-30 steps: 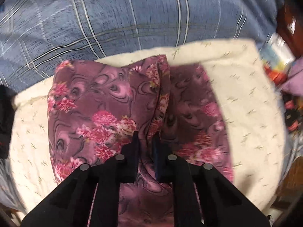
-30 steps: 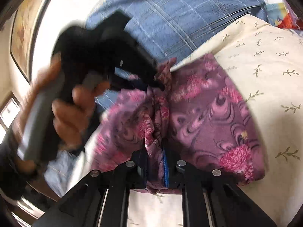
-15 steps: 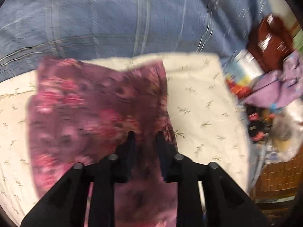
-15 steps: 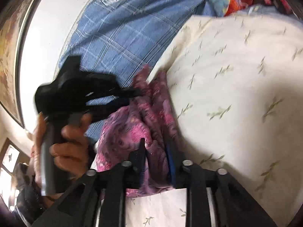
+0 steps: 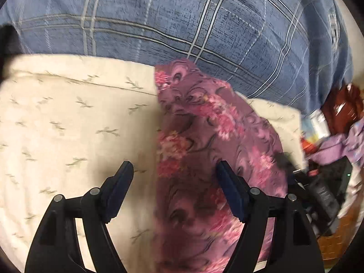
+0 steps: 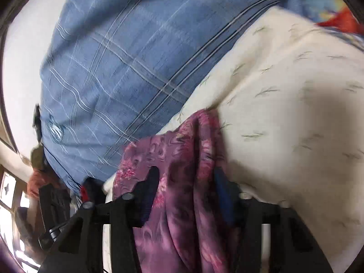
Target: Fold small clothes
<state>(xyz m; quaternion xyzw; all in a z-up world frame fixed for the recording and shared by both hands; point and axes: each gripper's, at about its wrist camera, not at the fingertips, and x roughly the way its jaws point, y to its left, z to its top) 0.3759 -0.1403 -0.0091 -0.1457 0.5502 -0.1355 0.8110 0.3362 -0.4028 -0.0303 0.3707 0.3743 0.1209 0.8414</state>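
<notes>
The purple floral garment (image 5: pixel 211 159) lay as a folded strip on the cream leaf-print cushion (image 5: pixel 68 125), its straight left edge running from the near side up to the blue plaid fabric (image 5: pixel 182 22) behind. The left gripper (image 5: pixel 174 169) stood with fingers wide apart, straddling that edge and holding nothing; bare cushion lay to its left. The right gripper (image 6: pixel 185 177) had its fingers apart too, bunched cloth draped between them, with bare cushion (image 6: pixel 295 125) to its right.
</notes>
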